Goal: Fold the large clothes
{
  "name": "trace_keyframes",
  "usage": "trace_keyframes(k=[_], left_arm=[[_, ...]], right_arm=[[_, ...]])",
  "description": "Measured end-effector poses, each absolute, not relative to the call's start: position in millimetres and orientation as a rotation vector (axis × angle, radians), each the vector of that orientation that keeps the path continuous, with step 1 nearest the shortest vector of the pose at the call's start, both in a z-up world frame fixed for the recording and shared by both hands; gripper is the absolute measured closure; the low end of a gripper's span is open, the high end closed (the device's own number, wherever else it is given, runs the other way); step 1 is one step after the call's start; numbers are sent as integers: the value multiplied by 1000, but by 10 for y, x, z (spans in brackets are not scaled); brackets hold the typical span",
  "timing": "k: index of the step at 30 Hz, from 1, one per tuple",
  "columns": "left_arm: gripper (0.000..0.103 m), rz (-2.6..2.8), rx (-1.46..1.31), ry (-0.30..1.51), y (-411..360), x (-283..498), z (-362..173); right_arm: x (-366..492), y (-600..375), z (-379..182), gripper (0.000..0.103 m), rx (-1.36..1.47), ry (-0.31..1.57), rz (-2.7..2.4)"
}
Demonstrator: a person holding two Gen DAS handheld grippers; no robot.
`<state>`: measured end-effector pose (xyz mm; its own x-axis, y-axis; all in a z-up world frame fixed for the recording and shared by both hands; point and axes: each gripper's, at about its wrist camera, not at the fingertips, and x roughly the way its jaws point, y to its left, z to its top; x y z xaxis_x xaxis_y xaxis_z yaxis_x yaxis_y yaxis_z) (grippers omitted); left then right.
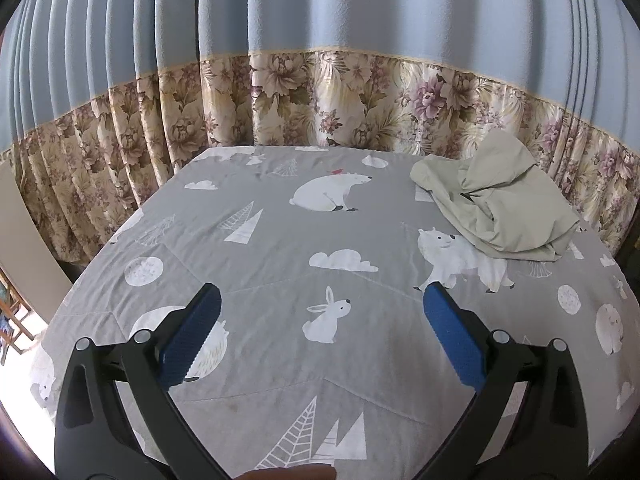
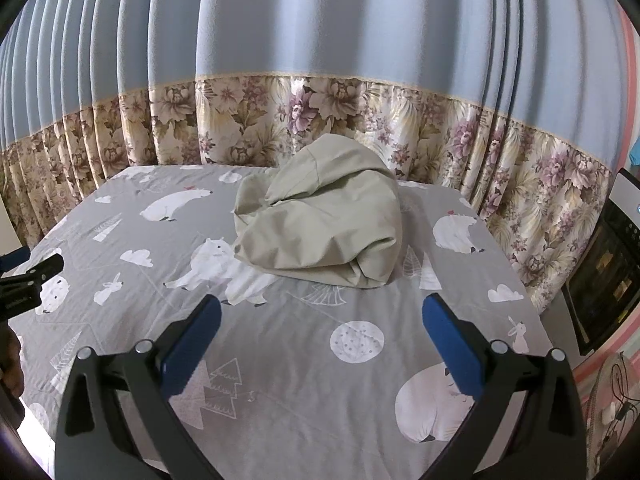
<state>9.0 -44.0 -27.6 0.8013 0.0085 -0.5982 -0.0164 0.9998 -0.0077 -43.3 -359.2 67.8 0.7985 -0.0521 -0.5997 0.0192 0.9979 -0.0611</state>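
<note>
A pale green-beige garment (image 2: 320, 220) lies crumpled in a heap on the grey animal-print bed sheet (image 2: 280, 360), toward the far side. In the left wrist view it lies at the far right (image 1: 500, 204). My right gripper (image 2: 322, 308) is open and empty, hovering over the sheet just short of the heap. My left gripper (image 1: 322, 296) is open and empty over bare sheet (image 1: 280, 240), well left of the garment. Its tip also shows at the left edge of the right wrist view (image 2: 48, 266).
Blue curtains with a floral lower band (image 2: 320, 120) hang close behind the bed. A dark appliance with a white frame (image 2: 608, 264) stands at the bed's right side, with cables (image 2: 616, 400) below it. A pale board (image 1: 24, 232) stands at the left.
</note>
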Motion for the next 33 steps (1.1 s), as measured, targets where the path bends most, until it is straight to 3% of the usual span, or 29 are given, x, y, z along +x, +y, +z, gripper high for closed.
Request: trace_keyframes(k=[33], left_arm=[[3,18,-13,641,-468,94,-311]], right_arm=[[-401,-3598,607,2,-42,653,-49]])
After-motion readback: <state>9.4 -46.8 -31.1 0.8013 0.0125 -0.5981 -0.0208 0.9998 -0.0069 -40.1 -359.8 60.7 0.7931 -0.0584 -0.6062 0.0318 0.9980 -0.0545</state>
